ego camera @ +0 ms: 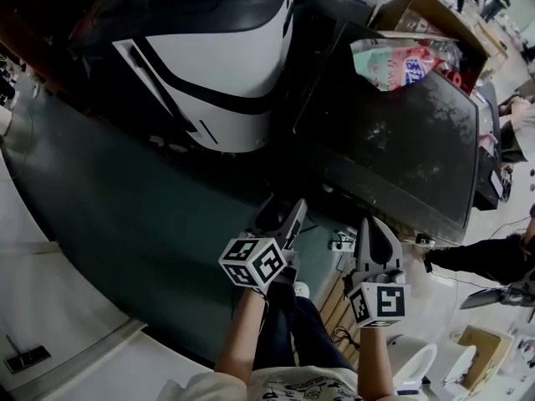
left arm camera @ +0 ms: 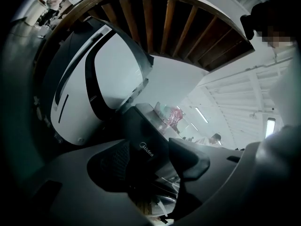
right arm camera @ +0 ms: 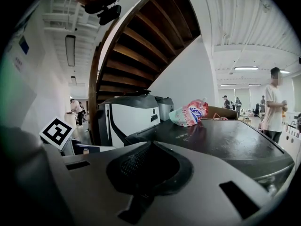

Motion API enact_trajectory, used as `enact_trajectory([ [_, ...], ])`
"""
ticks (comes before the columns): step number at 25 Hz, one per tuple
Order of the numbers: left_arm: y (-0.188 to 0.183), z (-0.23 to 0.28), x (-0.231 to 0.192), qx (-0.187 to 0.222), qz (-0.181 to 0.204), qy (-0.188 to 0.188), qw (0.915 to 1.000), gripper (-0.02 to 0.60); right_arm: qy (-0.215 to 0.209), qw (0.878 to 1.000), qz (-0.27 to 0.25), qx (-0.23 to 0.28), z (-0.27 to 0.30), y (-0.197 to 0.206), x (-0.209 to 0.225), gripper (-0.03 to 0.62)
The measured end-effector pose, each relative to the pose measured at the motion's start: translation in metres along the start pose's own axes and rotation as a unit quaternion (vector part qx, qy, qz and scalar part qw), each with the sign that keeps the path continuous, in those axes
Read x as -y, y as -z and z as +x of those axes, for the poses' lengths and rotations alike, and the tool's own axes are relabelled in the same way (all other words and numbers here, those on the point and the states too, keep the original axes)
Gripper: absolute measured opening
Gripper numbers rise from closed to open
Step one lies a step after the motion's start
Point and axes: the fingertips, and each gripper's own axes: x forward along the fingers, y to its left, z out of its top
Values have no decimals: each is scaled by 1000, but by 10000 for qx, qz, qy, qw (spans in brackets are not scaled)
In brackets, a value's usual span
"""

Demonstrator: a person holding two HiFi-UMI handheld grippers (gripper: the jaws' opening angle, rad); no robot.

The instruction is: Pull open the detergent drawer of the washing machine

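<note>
A person is holding two grippers in front of a black washer [ego camera: 393,140], with forearms and dark trouser legs showing at the bottom of the head view. The left gripper [ego camera: 294,214] is pointing at the washer's near left corner with its jaws spread. In the left gripper view [left arm camera: 153,161] the machine's dark front [left arm camera: 141,135], bearing a Midea logo, is filling the gap between them, though contact cannot be judged from there. The right gripper [ego camera: 373,225] is hovering just off the washer's near edge. Its jaws are pressed together with nothing between them, as the right gripper view [right arm camera: 150,171] is showing. The detergent drawer is presumably on that dark front panel, but its outline is not showing clearly in any view. A pink and blue bag [ego camera: 397,63] is lying at the far edge of the washer's top, and a cardboard box [ego camera: 418,11] is standing just beyond it. A white and black appliance [ego camera: 226,65] is standing to the washer's left on a green floor [ego camera: 125,199]. A wooden staircase [right arm camera: 141,46] is curving up behind both machines. Several people are standing in the bright room in the background of the right gripper view.
</note>
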Motion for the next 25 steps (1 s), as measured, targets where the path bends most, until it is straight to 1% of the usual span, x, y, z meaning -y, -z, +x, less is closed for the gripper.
enact_trajectory([
  [6,19,18,-22,-48,-119,46,9999,259,205,9997,68,75,13,21,8,12],
  [14,43,44,-32,-31,-579,540,9969,258,227,9997,94,25,23,49,13,12],
  [18,54,54,-40,11,-1004,812,9916,258,221,9997,121,6,29,63,17,12],
  [22,61,61,-47,127,-1387,1159,9834,256,223,9996,156,-16,33,74,17,12],
  [25,63,65,-52,213,-1579,1352,9779,257,181,9997,149,-38,37,82,14,12],
])
